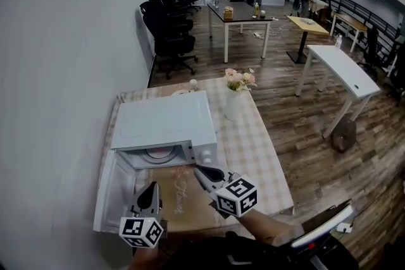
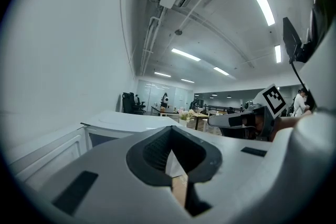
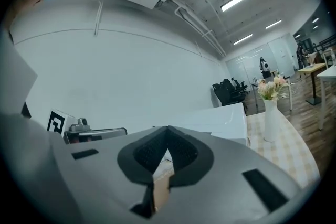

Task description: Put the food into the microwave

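My left gripper (image 1: 152, 186) sits low at the left of the head view, jaws together and holding nothing. My right gripper (image 1: 198, 169) is just beside it to the right, a little further forward, and its jaws are also closed and empty. Both point toward the white microwave (image 1: 166, 122), which stands on a table covered with a checked cloth (image 1: 261, 143). Its door (image 1: 112, 190) hangs wide open to the left. A round plate (image 1: 159, 155) shows inside the cavity, but I cannot tell whether any food lies on it. A brown board (image 1: 183, 200) lies on the cloth in front of the microwave, under my grippers. A white vase (image 1: 232, 105) of flowers (image 1: 240, 79) stands right of the microwave. Black office chairs (image 1: 168, 28) line the wall further back.

In the left gripper view my jaw tips meet, with only a sliver of the brown board showing in the slit below them. The microwave's top is ahead, the open door is at the left, and my right gripper reaches in from the right.

In the right gripper view the jaws are pressed together with nothing between them. The microwave is straight ahead, the vase is to its right on the cloth, and my left gripper is at the left edge.
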{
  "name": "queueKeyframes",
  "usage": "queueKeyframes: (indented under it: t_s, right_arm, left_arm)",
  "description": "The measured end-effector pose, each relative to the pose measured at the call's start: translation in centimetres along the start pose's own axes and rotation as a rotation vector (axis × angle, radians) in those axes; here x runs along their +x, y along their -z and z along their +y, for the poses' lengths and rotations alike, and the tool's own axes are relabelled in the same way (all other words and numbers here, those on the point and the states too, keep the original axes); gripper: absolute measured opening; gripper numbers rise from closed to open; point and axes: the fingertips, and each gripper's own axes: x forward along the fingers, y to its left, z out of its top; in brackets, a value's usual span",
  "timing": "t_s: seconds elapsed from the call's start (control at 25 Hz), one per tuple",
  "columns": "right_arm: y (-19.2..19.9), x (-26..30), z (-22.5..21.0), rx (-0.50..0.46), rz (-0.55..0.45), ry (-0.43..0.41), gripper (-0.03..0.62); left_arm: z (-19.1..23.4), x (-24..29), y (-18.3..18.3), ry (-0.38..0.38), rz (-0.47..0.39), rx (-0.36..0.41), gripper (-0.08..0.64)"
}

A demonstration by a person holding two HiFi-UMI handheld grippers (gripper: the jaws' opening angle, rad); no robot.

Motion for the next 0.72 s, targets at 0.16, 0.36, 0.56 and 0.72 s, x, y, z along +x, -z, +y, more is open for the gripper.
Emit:
queueKeyframes:
  t_s: [0.16,0.36,0.56,0.72]
  right_arm:
    - [-0.01,-0.31,-0.42,0.002,0.000,0.003,0.008]
    - [-0.03,-0.65,-0.58,-0.004,0.000,-0.005,0.008]
    - [-0.26,-0.57,-0.55,-0.002,-0.003,-0.012,0.008]
    - [-0.47,-0.54,-0.67,0.000,-0.005,-0.013,0.008]
  left_arm:
    - [-0.34,0.02,0.13,-0.007,0.010,0.009,0.008]
    - [-0.75,0.11,-0.42,-0.017,-0.007,0.012,0.008]
    - [-0.85,0.11,-0.34,-0.022,-0.006,0.014,0.008]
    - [-0.96,0.09,-0.62,-0.026,-0.009,0.010,0.008]
